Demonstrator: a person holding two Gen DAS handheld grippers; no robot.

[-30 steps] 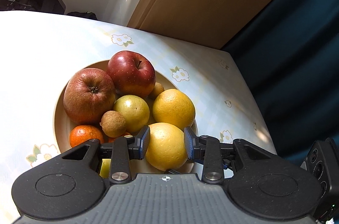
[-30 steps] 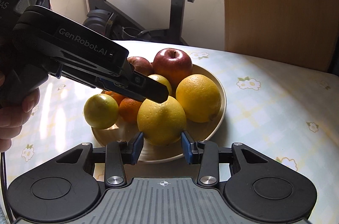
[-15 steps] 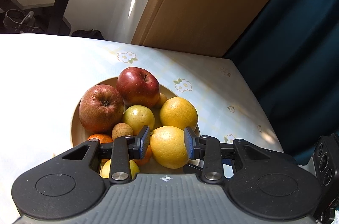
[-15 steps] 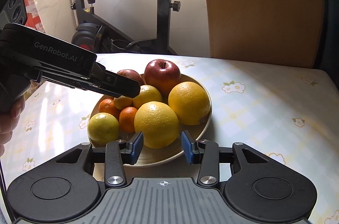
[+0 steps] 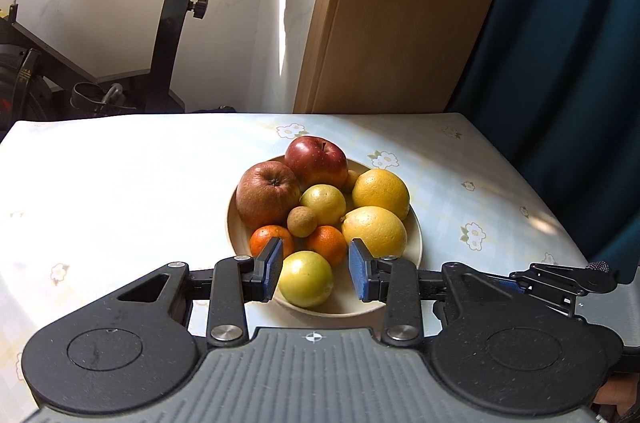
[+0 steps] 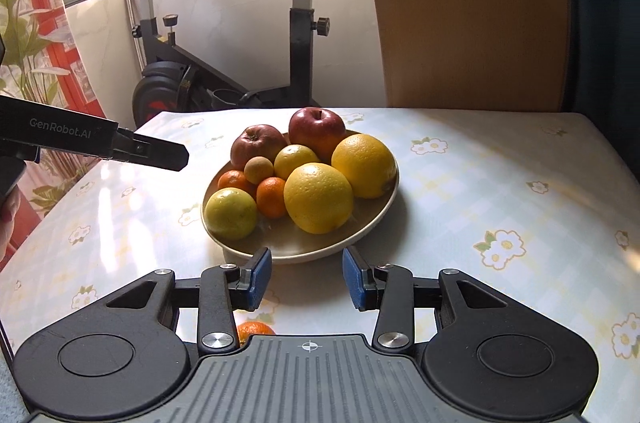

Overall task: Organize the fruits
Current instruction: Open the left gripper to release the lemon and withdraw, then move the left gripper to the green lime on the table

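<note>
A beige bowl [image 5: 416, 251] [image 6: 376, 219] on the flowered table holds two red apples [image 5: 316, 159], two large yellow citrus fruits [image 6: 318, 197], greenish-yellow fruits [image 5: 306, 283], two mandarins [image 6: 272, 197] and a small brown fruit [image 5: 302, 221]. My left gripper [image 5: 314, 273] hangs above the bowl's near rim with its pads apart and nothing pinched; the greenish fruit seen between them lies in the bowl. In the right wrist view its fingers [image 6: 160, 151] hover left of the bowl. My right gripper [image 6: 306, 277] is open and empty, short of the bowl's near rim. One mandarin [image 6: 256, 328] lies on the table under it.
An exercise bike [image 6: 296, 35] stands behind the table's far edge, beside a wooden panel [image 5: 400, 7] and a dark blue curtain [image 5: 560, 63]. The tablecloth [image 6: 500, 183] lies bare to the right and left of the bowl. A hand [image 6: 8, 215] holds the left gripper.
Both grippers have drawn back and up from the bowl. The large yellow fruit that sat between each pair of pads now lies farther off, and the left gripper has swung away to the bowl's left.
</note>
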